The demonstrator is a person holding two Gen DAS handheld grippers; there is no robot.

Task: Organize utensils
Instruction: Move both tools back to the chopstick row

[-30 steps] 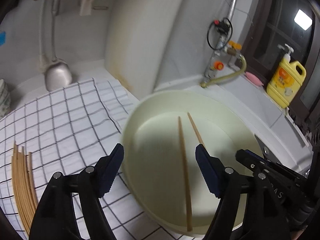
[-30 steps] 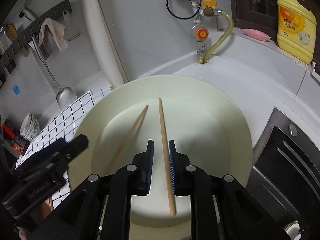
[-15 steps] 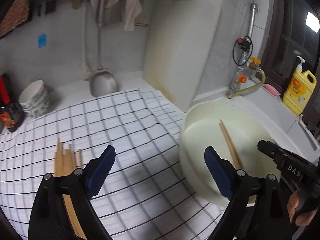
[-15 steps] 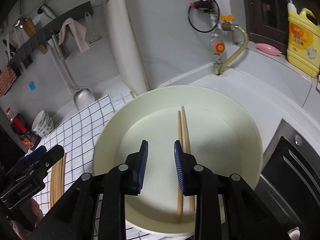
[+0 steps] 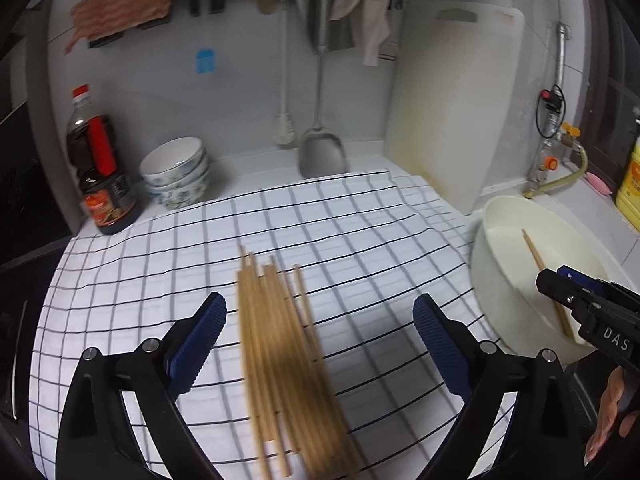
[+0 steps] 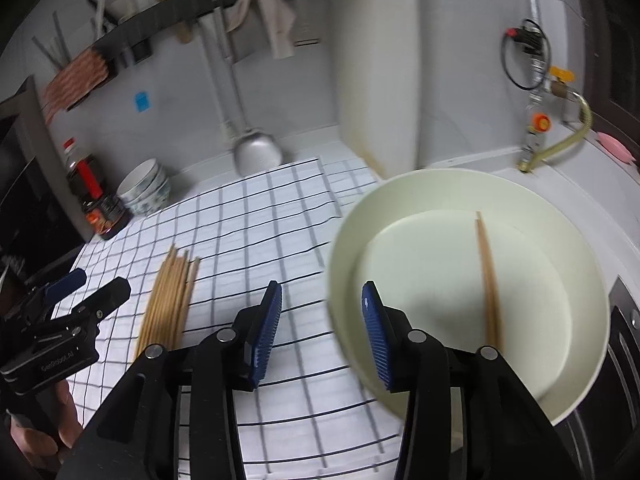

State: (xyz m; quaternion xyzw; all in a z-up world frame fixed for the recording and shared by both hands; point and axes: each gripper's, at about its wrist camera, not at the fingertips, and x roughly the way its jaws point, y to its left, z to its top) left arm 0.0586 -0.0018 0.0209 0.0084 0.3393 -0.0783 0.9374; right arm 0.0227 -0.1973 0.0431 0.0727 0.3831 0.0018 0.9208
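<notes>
Chopsticks (image 6: 488,280) lie loose in the basin (image 6: 400,200) now; right gripper (image 6: 320,332) has just opened, empty. Left gripper (image 5: 320,340), wide and empty, hangs over the pile (image 5: 276,344) beside the basin.

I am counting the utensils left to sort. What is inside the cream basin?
The cream basin holds two wooden chopsticks lying close together. Nothing else shows; the right gripper's fingers hide its near-left edge.

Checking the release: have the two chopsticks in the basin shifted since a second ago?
Yes. The two chopsticks were spread apart in the basin; now they lie together, side by side.
</notes>
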